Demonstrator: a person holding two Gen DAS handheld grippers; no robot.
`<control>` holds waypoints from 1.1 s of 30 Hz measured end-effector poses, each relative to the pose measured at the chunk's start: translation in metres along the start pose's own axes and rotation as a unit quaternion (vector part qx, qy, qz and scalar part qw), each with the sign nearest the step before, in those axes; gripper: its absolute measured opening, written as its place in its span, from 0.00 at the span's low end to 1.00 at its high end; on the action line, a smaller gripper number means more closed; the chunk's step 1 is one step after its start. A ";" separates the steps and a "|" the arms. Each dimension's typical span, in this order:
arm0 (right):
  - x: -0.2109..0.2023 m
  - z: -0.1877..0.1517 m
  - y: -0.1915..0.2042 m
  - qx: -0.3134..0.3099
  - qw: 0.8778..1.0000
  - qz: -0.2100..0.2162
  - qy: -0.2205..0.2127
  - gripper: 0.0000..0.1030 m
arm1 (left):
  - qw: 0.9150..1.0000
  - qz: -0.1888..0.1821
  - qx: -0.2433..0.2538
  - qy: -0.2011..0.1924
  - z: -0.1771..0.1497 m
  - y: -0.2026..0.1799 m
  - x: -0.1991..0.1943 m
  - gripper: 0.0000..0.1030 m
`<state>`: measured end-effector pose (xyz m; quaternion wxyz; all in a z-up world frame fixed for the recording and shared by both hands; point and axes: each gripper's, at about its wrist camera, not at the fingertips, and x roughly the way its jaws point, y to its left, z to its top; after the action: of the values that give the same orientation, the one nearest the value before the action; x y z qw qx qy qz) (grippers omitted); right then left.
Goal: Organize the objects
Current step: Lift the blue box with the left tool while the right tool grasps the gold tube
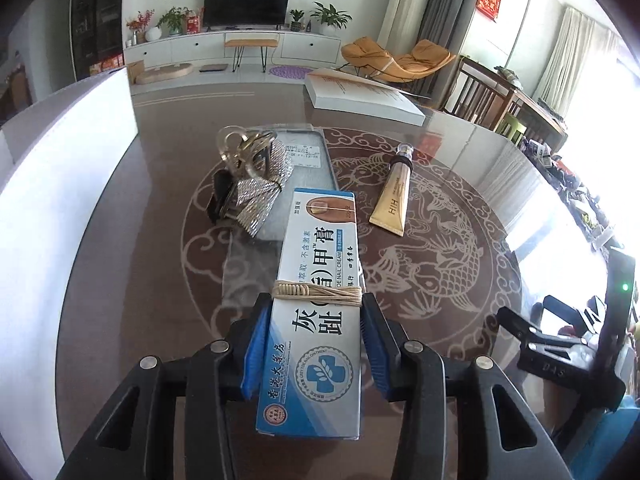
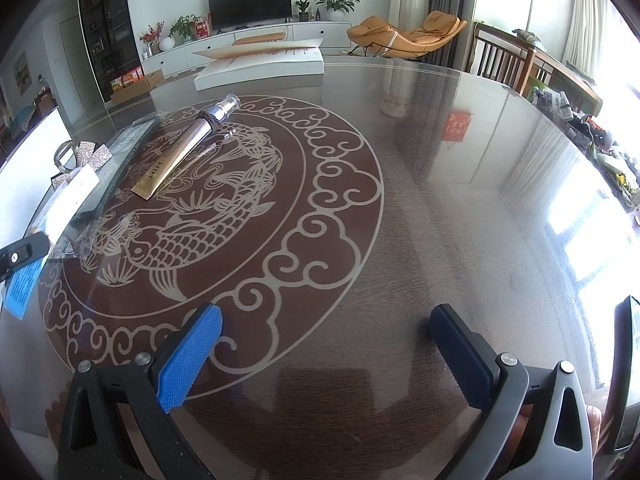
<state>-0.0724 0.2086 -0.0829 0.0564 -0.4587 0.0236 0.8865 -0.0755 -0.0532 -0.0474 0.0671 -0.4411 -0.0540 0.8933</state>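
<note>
- At the far left of the left wrist view, one white board (image 1: pixel 68 168) stands along the edge of the round brown glass-topped table (image 1: pixel 160 208) with its pale fish-and-cloud pattern.
- One clear plastic zip bag (image 1: pixel 288 184) lies flat on the table; on it sit one rhinestone-covered silver bow clip (image 1: pixel 262 196), one clear plastic claw clip (image 1: pixel 240 152) and one black clip (image 1: pixel 220 196).
- My left gripper (image 1: pixel 318 336) is clamped on one white-and-blue cardboard box (image 1: pixel 316 312), which reads "NAIL CREAM" and "灰趾甲膏". One beige hair tie (image 1: pixel 316 291) is wound around the box. Its far end reaches over the bag.
- One gold squeeze tube (image 1: pixel 394 196) with a brown collar and clear cap, marked "HIH", lies just right of the bag.
- One thick white open book (image 1: pixel 364 94) rests at the far edge.
- My right gripper (image 2: pixel 326 326) hovers with its jaws wide apart, holding nothing, well right of the tube.
</note>
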 end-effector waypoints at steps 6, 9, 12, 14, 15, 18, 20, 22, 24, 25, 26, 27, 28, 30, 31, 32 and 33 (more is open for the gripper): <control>0.000 0.000 0.000 0.000 1.000 0.000 0.000 1.00 | 0.998 0.059 -0.008 0.015 -0.051 0.026 -0.026 0.47; 0.000 0.000 0.000 0.000 1.000 0.000 0.000 1.00 | 0.998 0.051 -0.018 0.027 -0.050 0.039 -0.011 0.69; 0.000 0.000 0.000 0.000 1.000 0.000 0.000 1.00 | 0.996 0.082 -0.001 0.018 -0.046 0.043 -0.001 0.81; 0.000 0.000 0.000 0.000 1.000 0.000 0.000 1.00 | 0.996 0.091 0.004 0.015 -0.045 0.044 0.004 0.89; 0.000 0.000 0.000 0.000 1.000 0.000 0.000 1.00 | 0.996 0.085 0.002 0.016 -0.044 0.044 0.006 0.96; 0.000 0.000 0.000 0.000 1.000 0.000 0.000 1.00 | 0.996 0.092 0.012 0.020 -0.044 0.037 0.011 1.00; 0.000 0.000 0.000 0.000 1.000 0.000 0.000 1.00 | 0.996 0.092 0.011 0.020 -0.043 0.036 0.011 1.00; 0.000 0.000 0.000 0.000 1.000 0.000 0.000 1.00 | 0.996 0.091 0.011 0.019 -0.042 0.036 0.011 1.00; 0.000 0.000 0.000 0.000 1.000 0.000 0.000 1.00 | 0.996 0.091 0.011 0.020 -0.042 0.036 0.010 1.00; 0.000 0.000 0.000 0.000 1.000 0.000 0.000 1.00 | 0.996 0.091 0.011 0.020 -0.042 0.036 0.010 1.00; 0.000 0.000 0.000 0.000 1.000 0.000 0.000 1.00 | 0.996 0.091 0.011 0.019 -0.042 0.036 0.010 1.00; 0.000 0.000 0.000 0.000 1.000 0.000 0.000 1.00 | 0.996 0.091 0.011 0.019 -0.042 0.036 0.010 1.00; 0.000 0.000 0.000 0.000 1.000 0.000 0.000 1.00 | 0.996 0.091 0.011 0.020 -0.042 0.036 0.010 1.00; 0.003 0.007 0.000 0.012 1.000 0.008 0.004 1.00 | 0.996 0.092 0.011 0.019 -0.042 0.036 0.010 1.00; 0.006 0.016 0.002 0.017 0.999 0.030 0.011 1.00 | 0.995 0.092 0.011 0.019 -0.042 0.036 0.010 1.00; 0.011 0.028 0.006 0.022 0.998 0.059 0.019 1.00 | 0.995 0.092 0.011 0.019 -0.041 0.036 0.010 1.00; 0.016 0.042 0.012 0.030 0.996 0.081 0.027 1.00 | 0.996 0.092 0.012 0.019 -0.040 0.036 0.011 1.00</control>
<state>-0.1170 0.2016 -0.0716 -0.0030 -0.4774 0.0888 0.8742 -0.0526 -0.0851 -0.0855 -0.0094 -0.4602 -0.0015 0.8878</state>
